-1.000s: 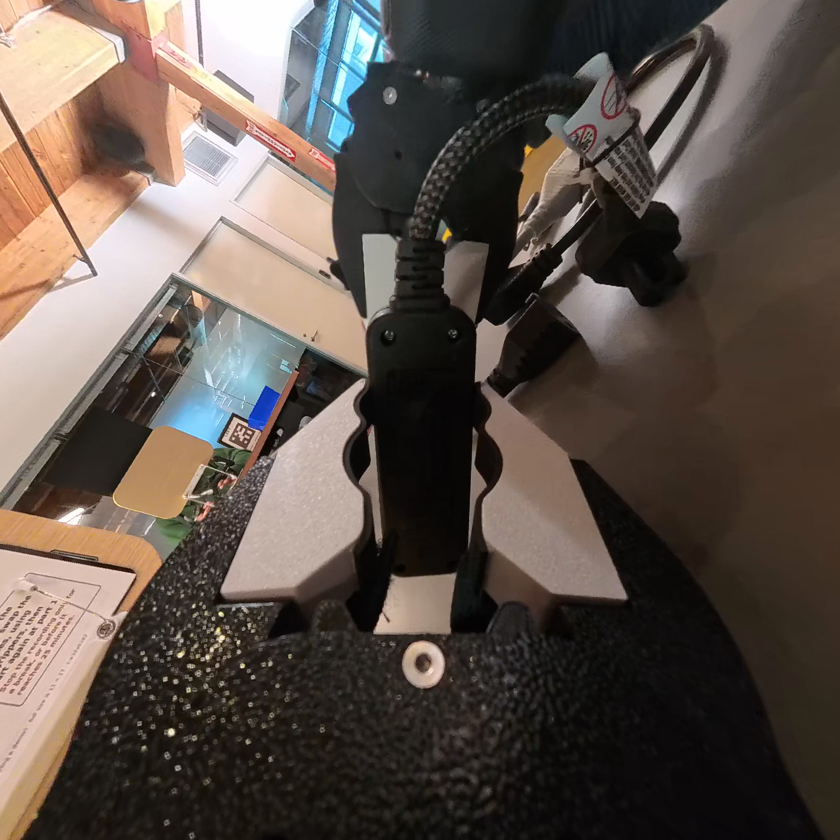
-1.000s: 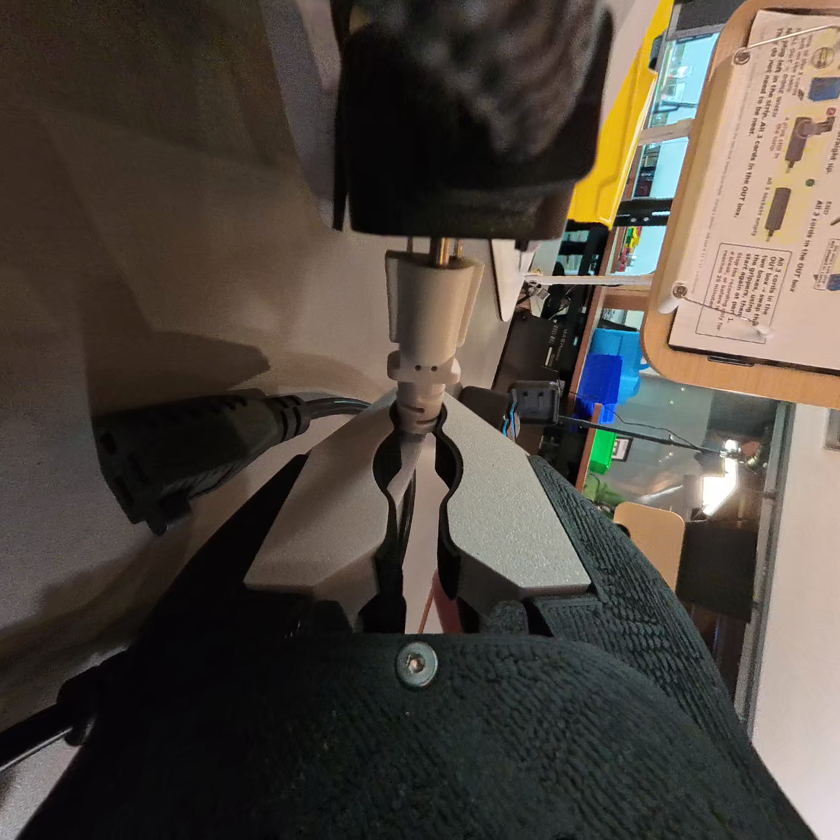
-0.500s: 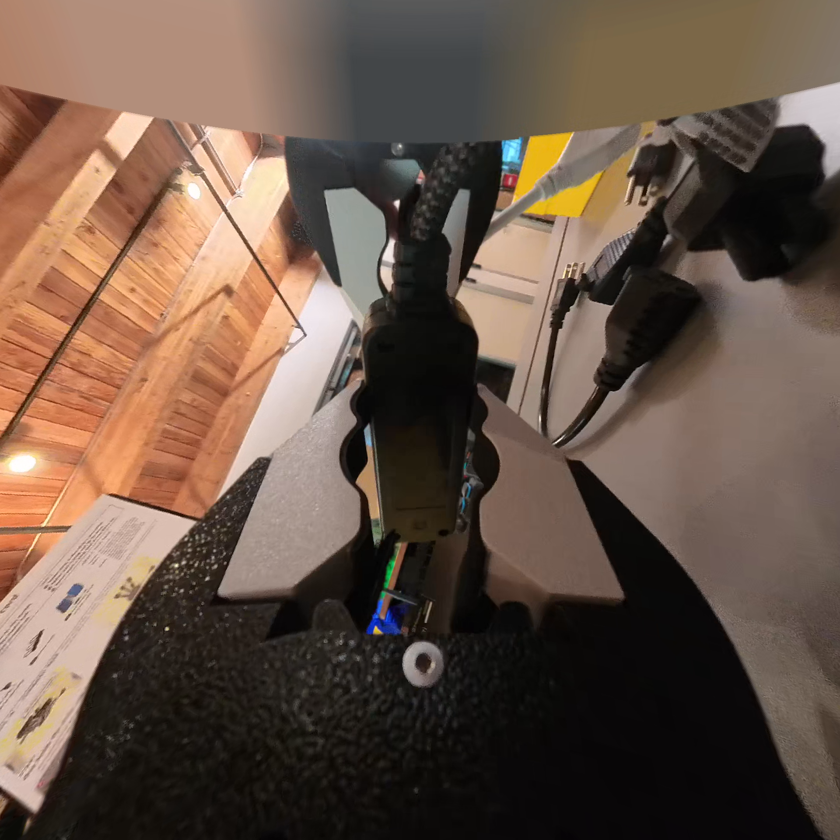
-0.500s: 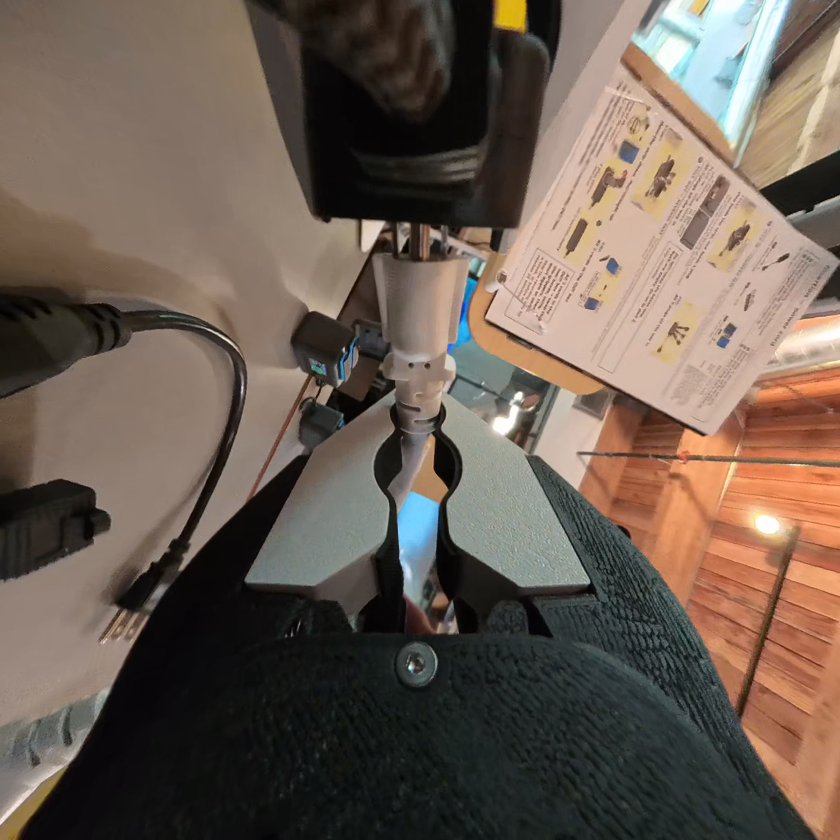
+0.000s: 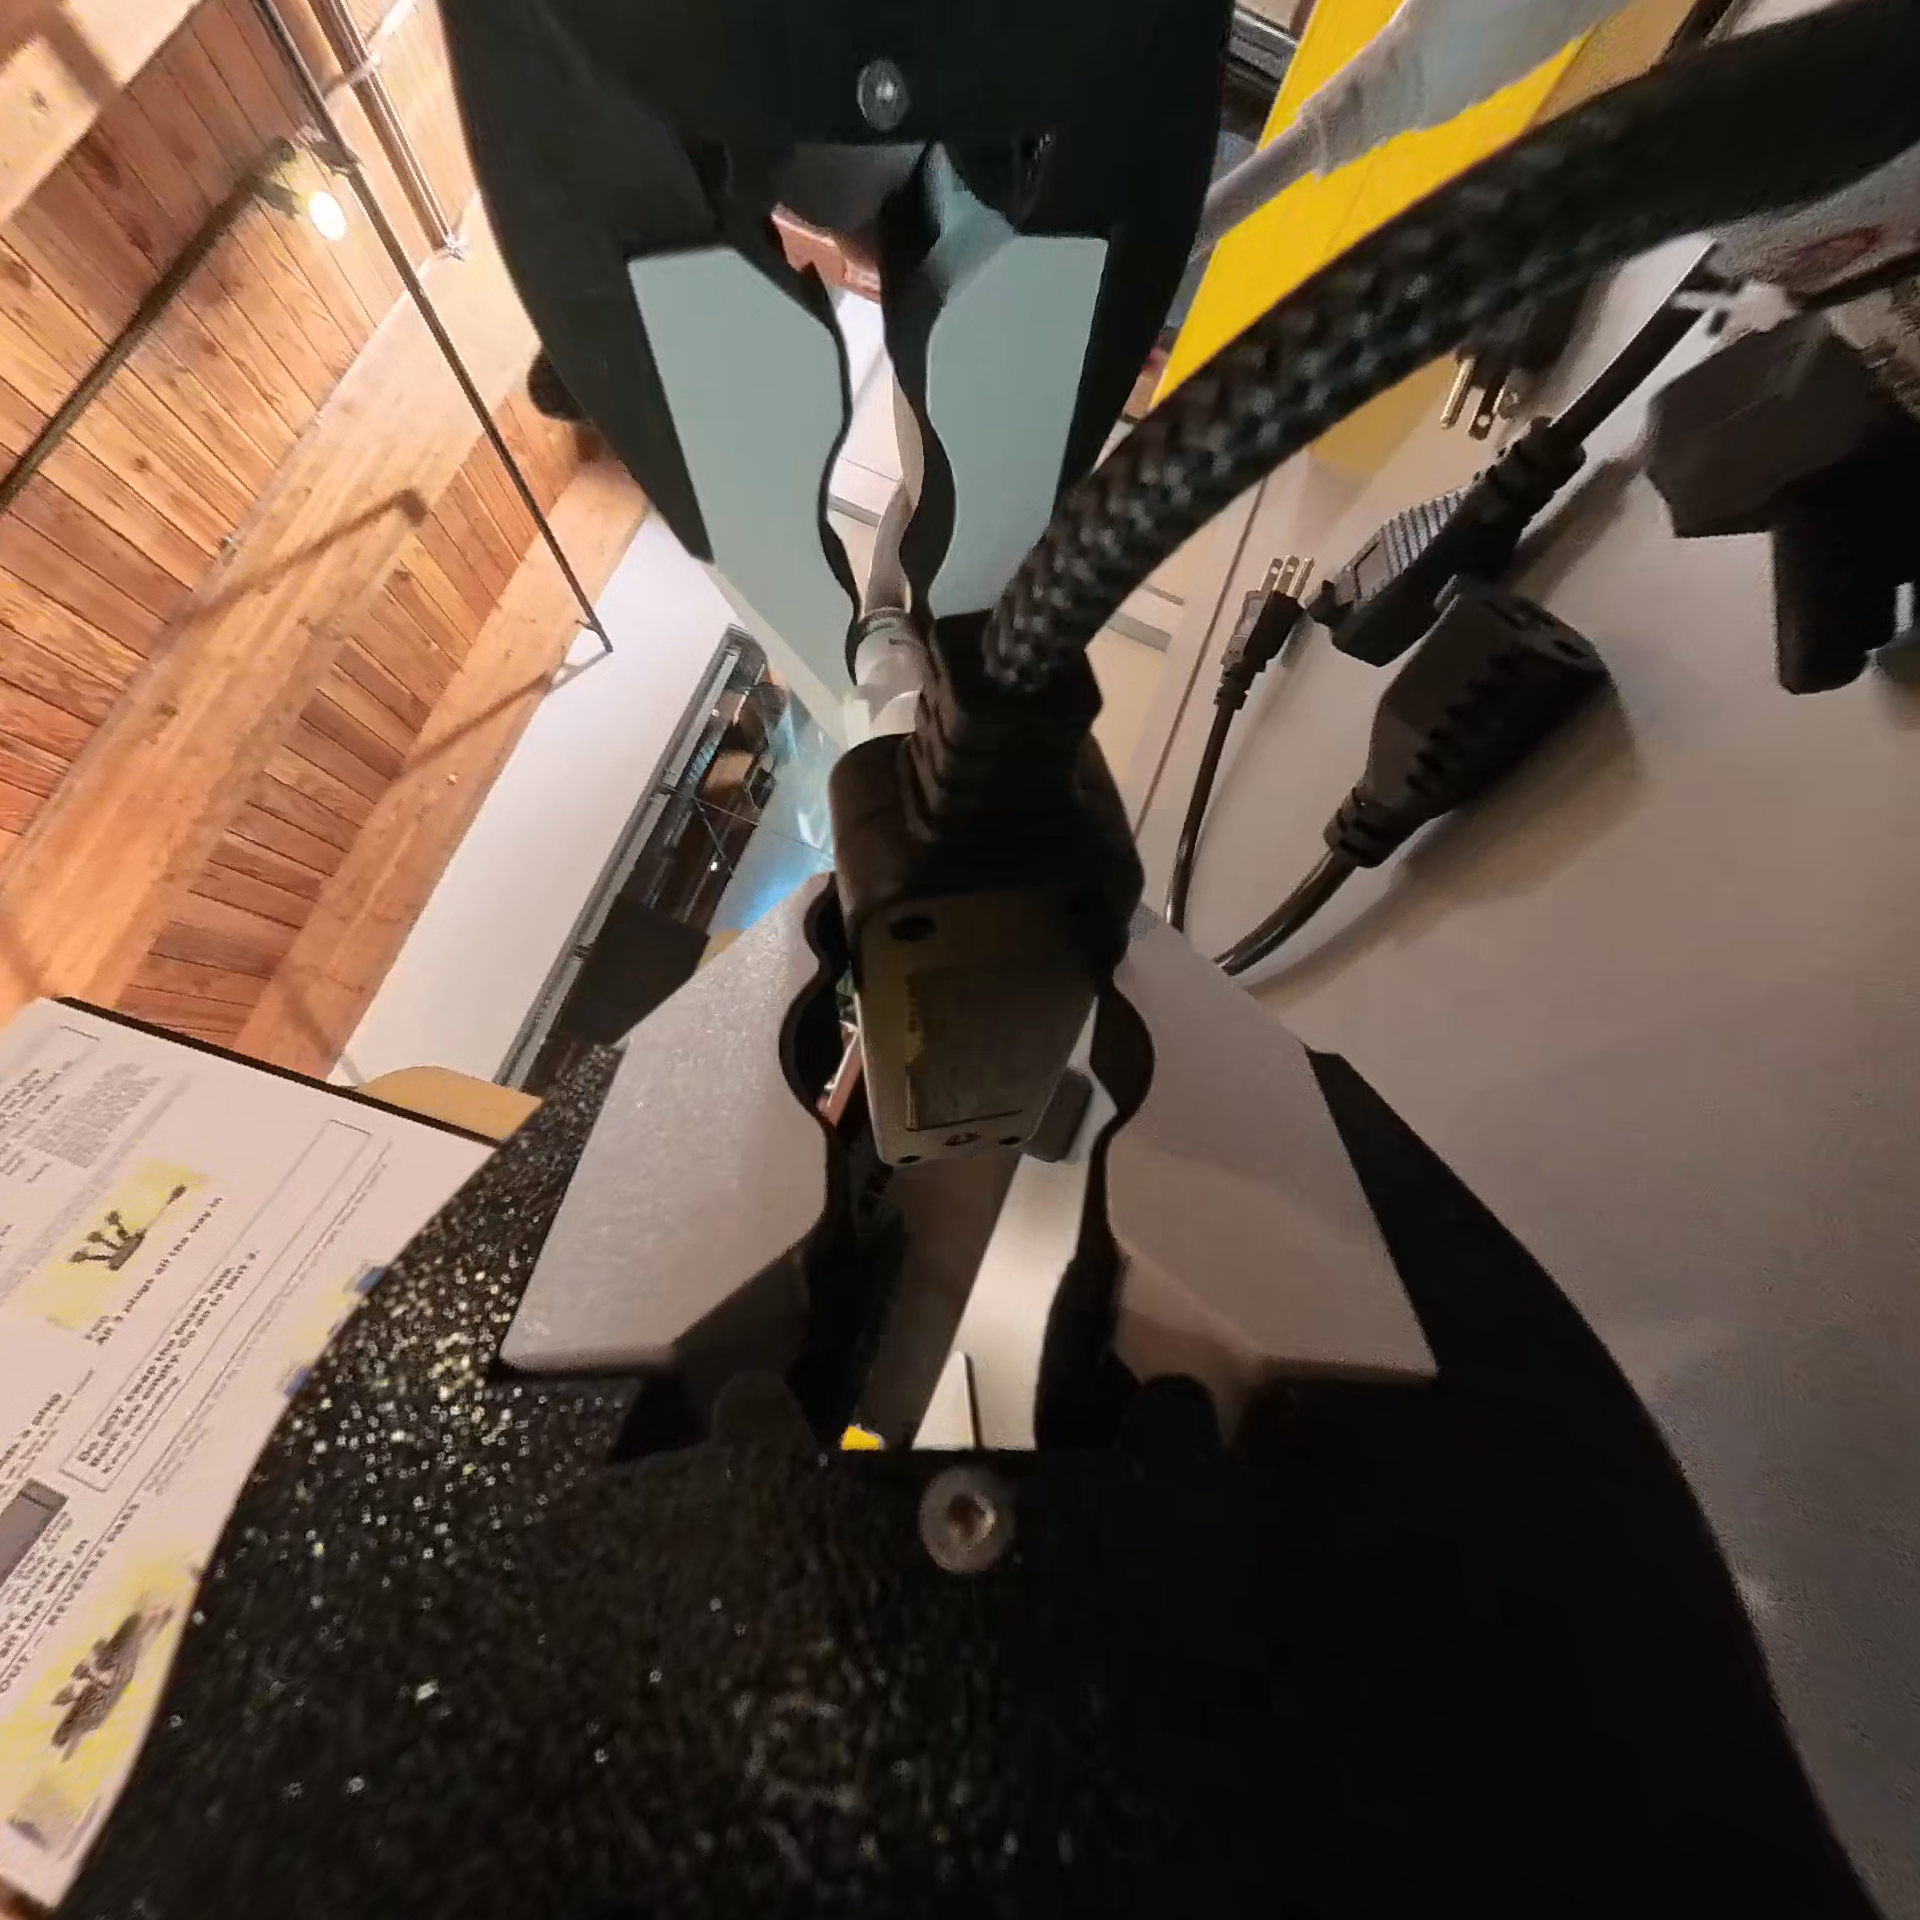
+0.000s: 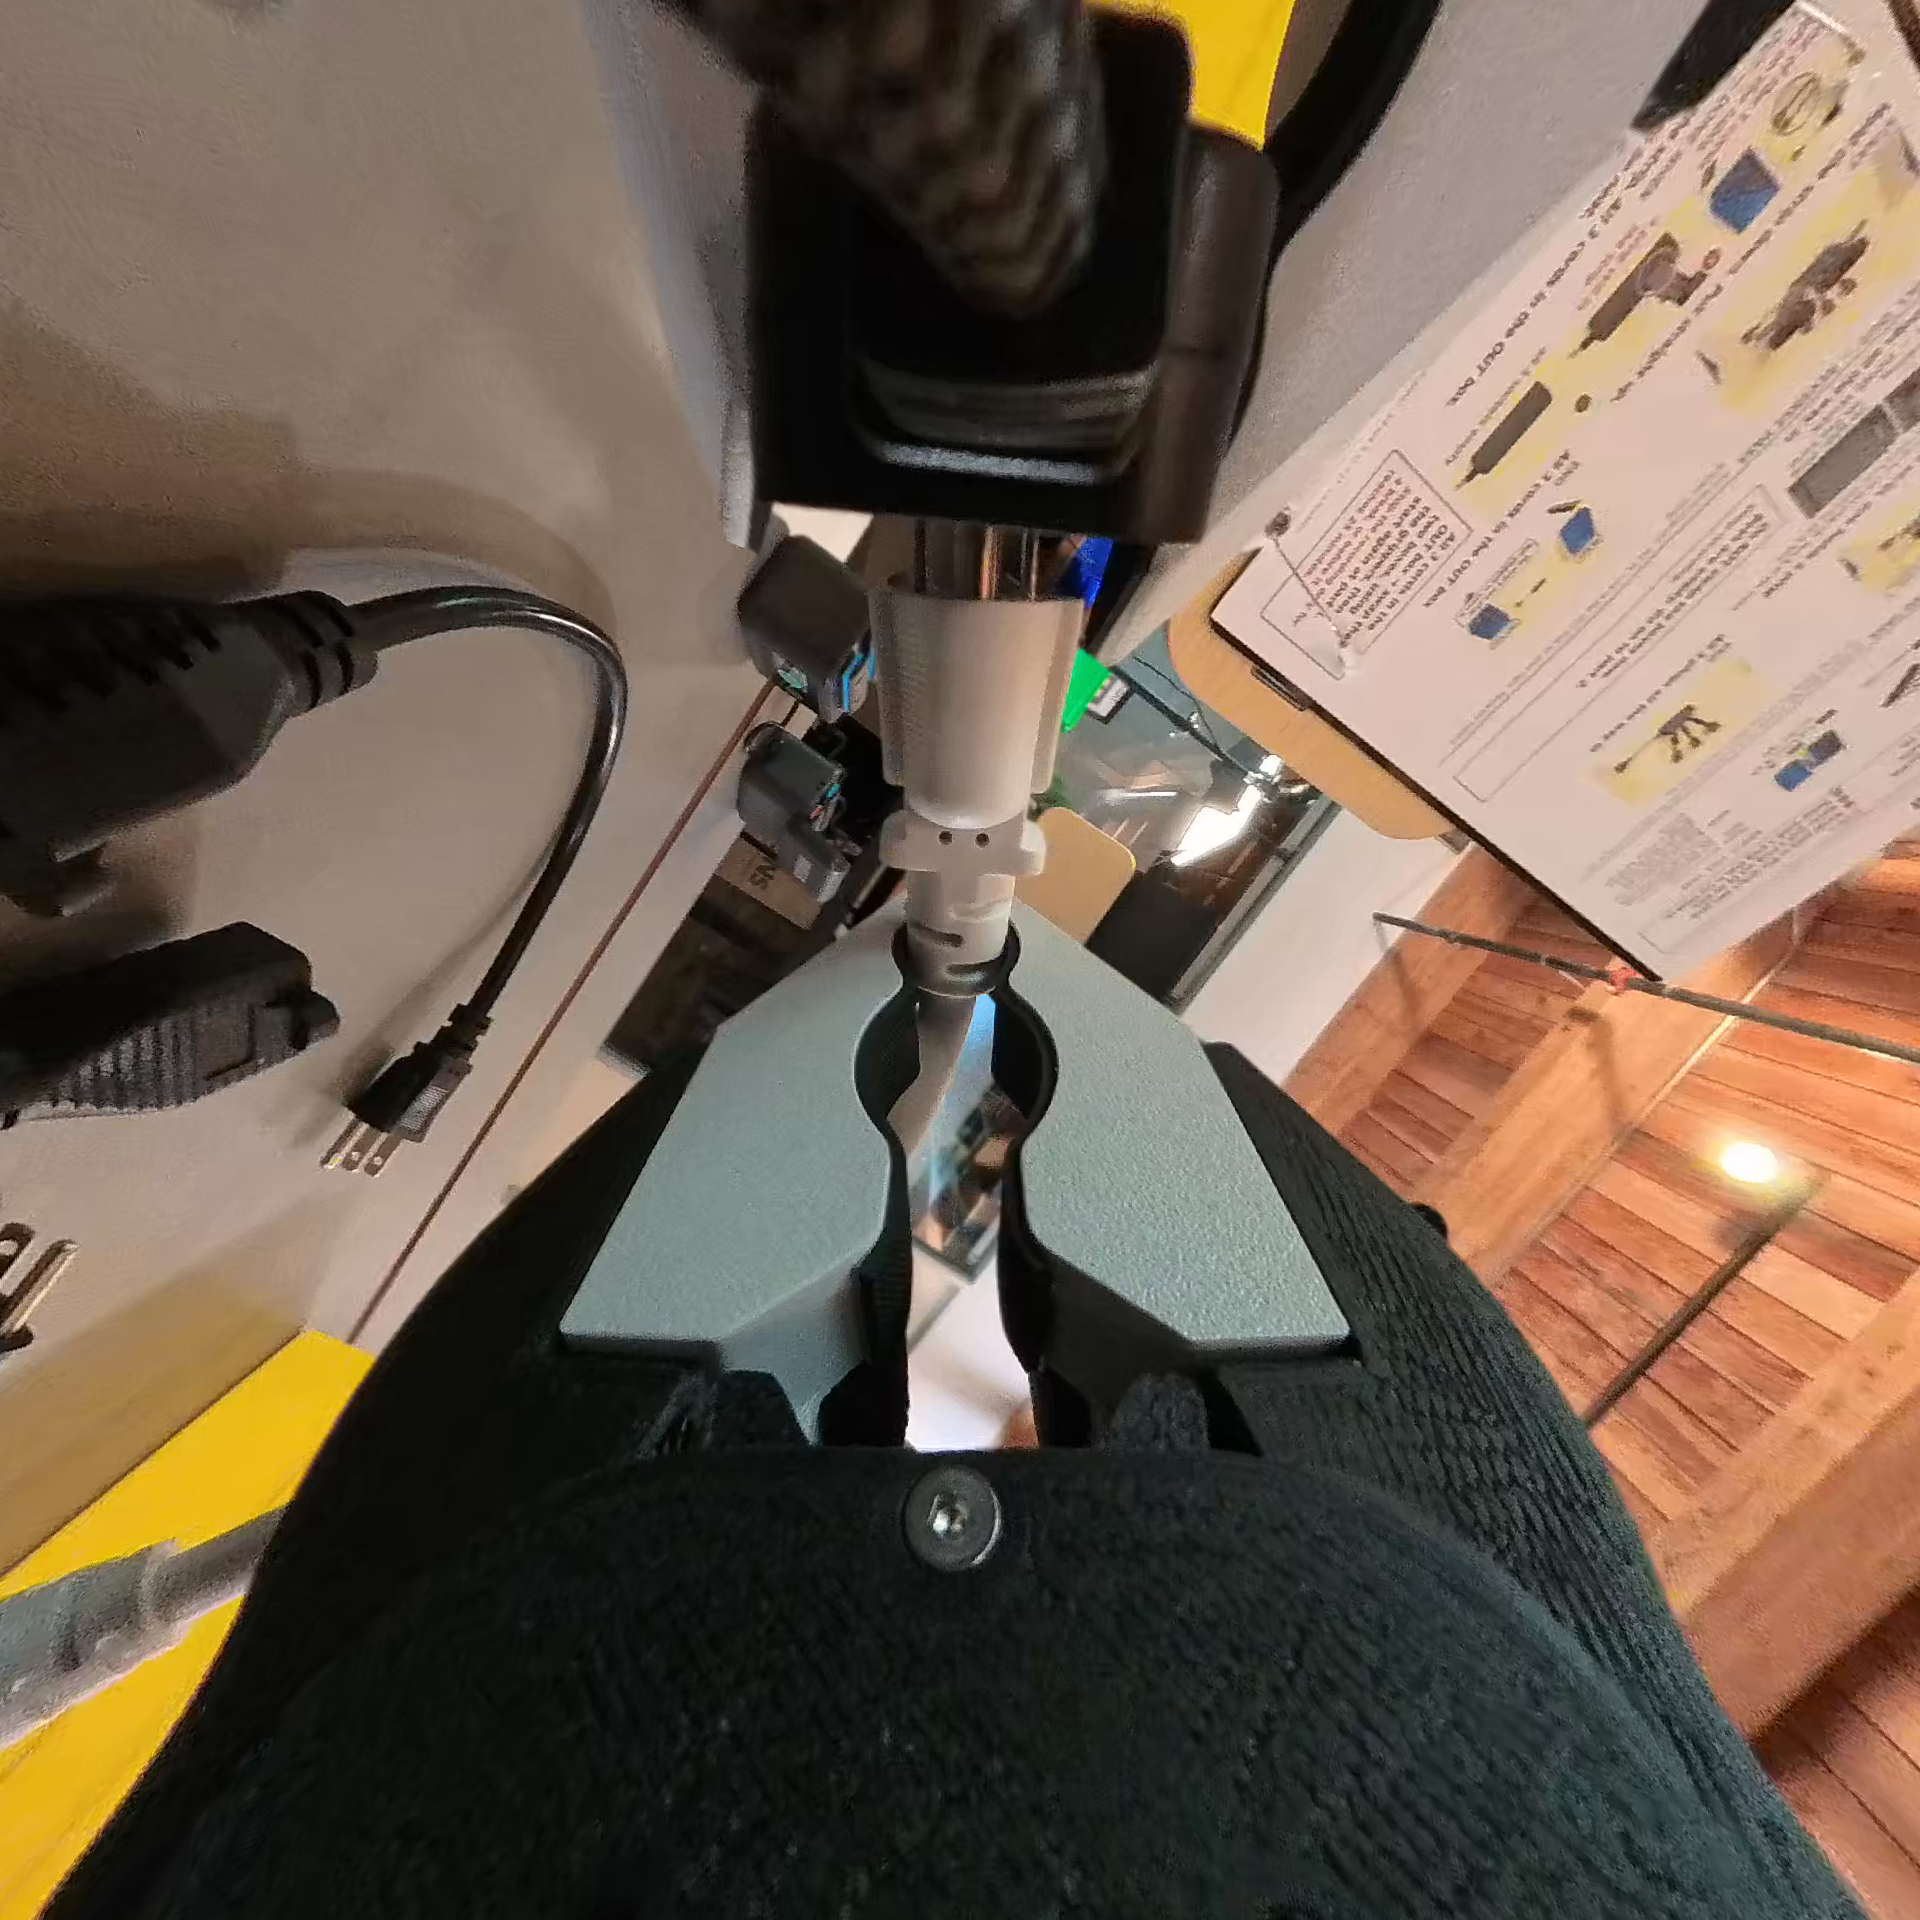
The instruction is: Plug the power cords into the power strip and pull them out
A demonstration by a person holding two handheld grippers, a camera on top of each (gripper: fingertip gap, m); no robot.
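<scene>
My left gripper (image 5: 971,987) is shut on the black power strip (image 5: 977,935), held in the air, its braided black cord (image 5: 1247,395) running up and right. My right gripper (image 6: 951,977) is shut on the white cord just behind the white plug (image 6: 966,717). The plug meets the strip's face (image 6: 997,436), with a short length of its metal prongs (image 6: 977,556) showing between them. In the left wrist view the right gripper (image 5: 883,499) faces mine from the top, with the white plug (image 5: 883,691) at the strip's far end.
Loose black power cords and plugs lie on the grey table (image 5: 1558,1143), shown in the left wrist view (image 5: 1475,727) and in the right wrist view (image 6: 135,707). A small black three-prong plug (image 6: 405,1101) lies there too. An instruction sheet (image 6: 1662,468) and a yellow bin (image 5: 1351,208) stand nearby.
Both grippers have swung and tilted together with the strip and the white plug. More of the plug's metal prongs shows between plug and strip than a second ago.
</scene>
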